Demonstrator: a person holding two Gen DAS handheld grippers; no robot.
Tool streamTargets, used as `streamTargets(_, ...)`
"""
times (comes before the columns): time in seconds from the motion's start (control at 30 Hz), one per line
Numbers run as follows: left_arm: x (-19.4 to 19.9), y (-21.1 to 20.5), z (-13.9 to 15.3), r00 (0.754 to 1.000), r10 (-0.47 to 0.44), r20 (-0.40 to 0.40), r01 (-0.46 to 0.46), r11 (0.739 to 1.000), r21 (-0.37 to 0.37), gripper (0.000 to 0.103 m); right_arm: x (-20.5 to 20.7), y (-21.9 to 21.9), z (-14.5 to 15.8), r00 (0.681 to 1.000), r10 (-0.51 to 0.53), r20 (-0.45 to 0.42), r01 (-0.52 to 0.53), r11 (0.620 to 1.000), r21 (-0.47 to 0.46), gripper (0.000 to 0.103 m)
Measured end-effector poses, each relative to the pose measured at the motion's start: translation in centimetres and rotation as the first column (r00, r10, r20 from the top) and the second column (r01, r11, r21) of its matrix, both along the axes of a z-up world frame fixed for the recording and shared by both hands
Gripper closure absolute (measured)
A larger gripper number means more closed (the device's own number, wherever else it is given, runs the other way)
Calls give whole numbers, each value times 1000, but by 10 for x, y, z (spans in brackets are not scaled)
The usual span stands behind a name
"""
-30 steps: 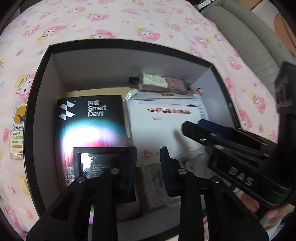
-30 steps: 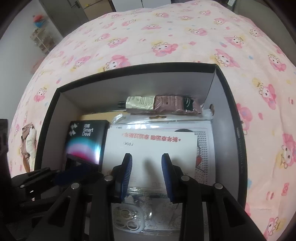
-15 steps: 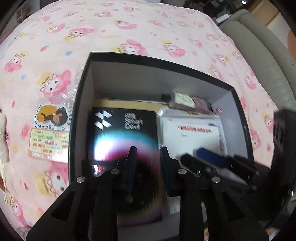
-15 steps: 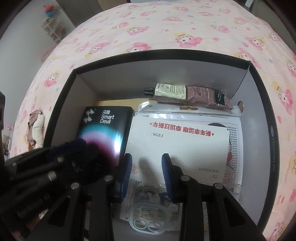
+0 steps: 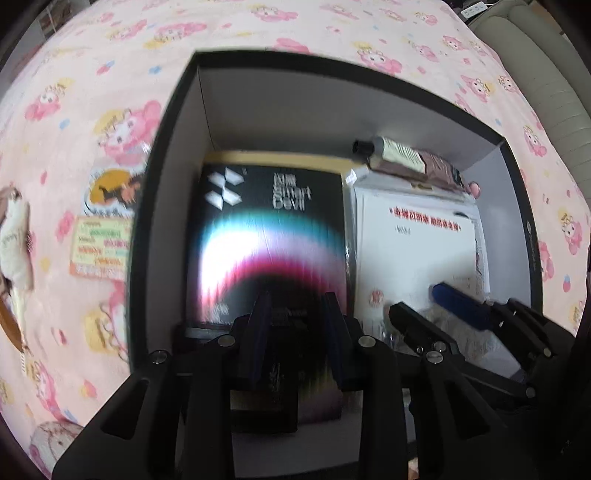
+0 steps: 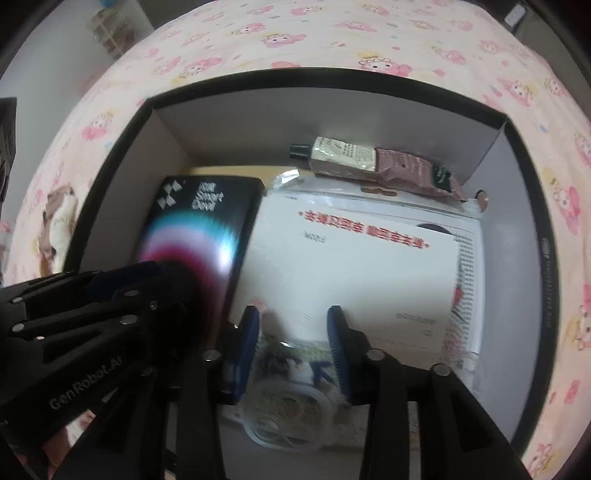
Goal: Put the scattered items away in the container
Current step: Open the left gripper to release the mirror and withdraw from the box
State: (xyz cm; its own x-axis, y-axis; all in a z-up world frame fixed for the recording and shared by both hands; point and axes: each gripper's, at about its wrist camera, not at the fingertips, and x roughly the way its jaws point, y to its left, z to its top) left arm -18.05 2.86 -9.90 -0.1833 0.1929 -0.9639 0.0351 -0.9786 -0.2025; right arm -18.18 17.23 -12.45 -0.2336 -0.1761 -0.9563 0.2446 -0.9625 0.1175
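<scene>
A black open box (image 5: 168, 122) (image 6: 122, 122) sits on the pink bedspread. Inside lie a black "Smart Devil" package (image 5: 273, 236) (image 6: 199, 221), a white printed packet (image 5: 413, 251) (image 6: 351, 266), a tube (image 5: 402, 157) (image 6: 373, 162) by the far wall, and a clear round-patterned bag (image 6: 288, 402) near the front. My left gripper (image 5: 297, 325) is open over the black package, with a small dark item (image 5: 264, 402) below its fingers. My right gripper (image 6: 291, 332) is open and empty over the clear bag, and it also shows in the left wrist view (image 5: 458, 310).
Left of the box on the bedspread lie a sticker packet (image 5: 103, 229) and a small plush toy (image 5: 14, 240) (image 6: 55, 221). A beige sofa (image 5: 546, 70) stands at the far right. Shelves (image 6: 107, 33) stand at the room's far left.
Both grippers have shifted left over the box and drawn slightly back. The left gripper now hovers over the black package instead of its lower corner. Both jaws stay open.
</scene>
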Motion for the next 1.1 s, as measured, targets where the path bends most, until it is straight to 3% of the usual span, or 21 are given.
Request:
streamTargets(0.13, 8, 1, 3, 1000, -14, -19, 13, 999, -29, 74, 3, 4, 1, 1000, 29, 0, -29, 999, 43, 64)
streamTargets(0.27, 11, -6, 11, 999, 0, -40, 3, 998, 61, 66, 0, 19, 8, 999, -30, -29, 32, 998, 52, 64)
streamTargets(0.37, 23, -11, 30, 991, 3, -136, 6, 998, 69, 62, -2, 27, 18, 994, -80, -73, 81, 997, 14, 64)
streamTargets(0.47, 30, -15, 47, 975, 12, -223, 5, 997, 73, 47, -1, 30, 30, 991, -105, -86, 99, 993, -70, 62)
streamTargets(0.7, 55, -12, 63, 939, -13, -344, 35, 998, 58, 46, 24, 25, 59, 983, -113, -141, 89, 982, -167, 55)
streamTargets(0.87, 73, -26, 64, 929, -17, -369, 44, 997, 67, 46, 43, 16, 53, 981, -124, -148, 89, 971, -224, 53)
streamTargets(1.1, 100, -69, 65, 926, 46, -375, -28, 998, 51, 46, 59, -41, 62, 983, -19, -181, -12, 986, -168, 53)
